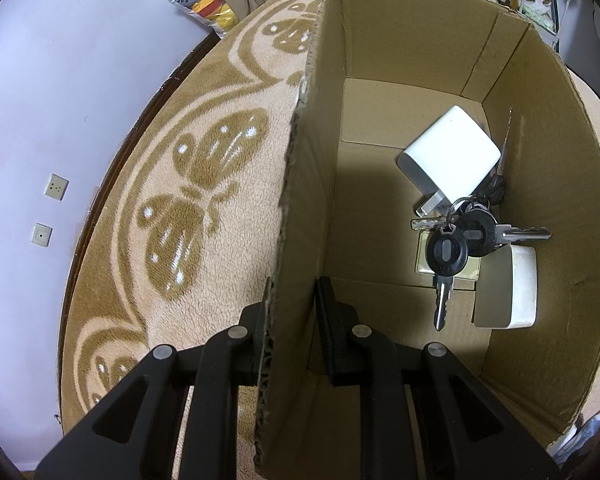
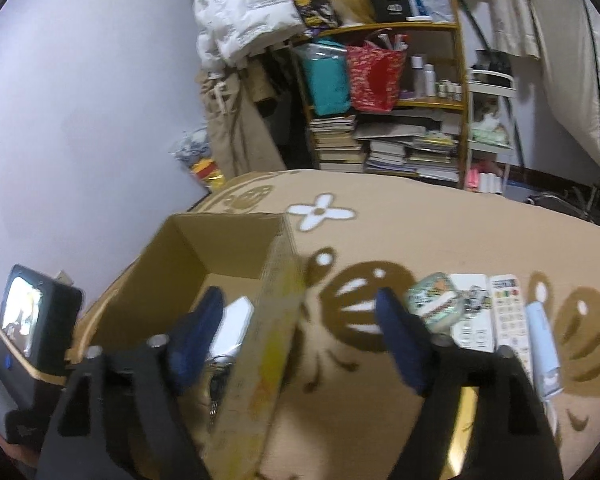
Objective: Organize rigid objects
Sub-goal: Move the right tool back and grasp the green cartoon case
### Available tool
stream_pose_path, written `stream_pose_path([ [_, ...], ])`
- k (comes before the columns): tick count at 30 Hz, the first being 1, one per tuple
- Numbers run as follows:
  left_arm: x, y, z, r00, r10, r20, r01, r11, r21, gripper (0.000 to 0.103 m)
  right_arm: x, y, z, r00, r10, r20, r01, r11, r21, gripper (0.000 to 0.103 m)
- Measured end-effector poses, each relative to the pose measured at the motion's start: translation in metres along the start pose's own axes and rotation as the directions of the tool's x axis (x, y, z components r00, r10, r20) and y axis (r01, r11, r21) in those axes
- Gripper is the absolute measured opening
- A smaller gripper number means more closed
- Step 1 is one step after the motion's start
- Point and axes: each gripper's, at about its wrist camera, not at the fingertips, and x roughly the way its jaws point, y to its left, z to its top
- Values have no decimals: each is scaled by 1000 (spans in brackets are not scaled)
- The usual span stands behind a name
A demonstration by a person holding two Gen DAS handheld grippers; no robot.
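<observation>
An open cardboard box stands on a beige blanket with brown butterflies. My left gripper is shut on the box's near left wall, one finger outside and one inside. On the box floor lie a white charger, a bunch of black-headed keys and a cream rounded block. In the right wrist view my right gripper stands wide open astride the box's right wall, touching nothing. Its left finger is inside the box, above the charger.
To the right of the box a round patterned tin, two white remotes and a light blue item lie on the blanket. A small lit screen stands at the left. Shelves of books and clothes stand behind.
</observation>
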Motion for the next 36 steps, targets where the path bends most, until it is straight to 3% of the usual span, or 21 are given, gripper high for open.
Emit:
stream_pose_path([
  [10,0,0,0,1000,-2,-1,2,1000,-2,18,7,-35,7,996,-91,-23,92,995,40,102],
  [23,1,4,0,1000,-15,-5,15,1000,-7,18,37,-78,26,990,-86,-108,96,990,100,102],
  [29,2,5,0,1000,-14,-5,14,1000,-5,18,57,-89,32,982,-121,-144,131,990,61,101],
  [36,3,3,1,1000,-8,-6,8,1000,1,18,85,-93,28,961,-157,-229,152,988,-40,73],
])
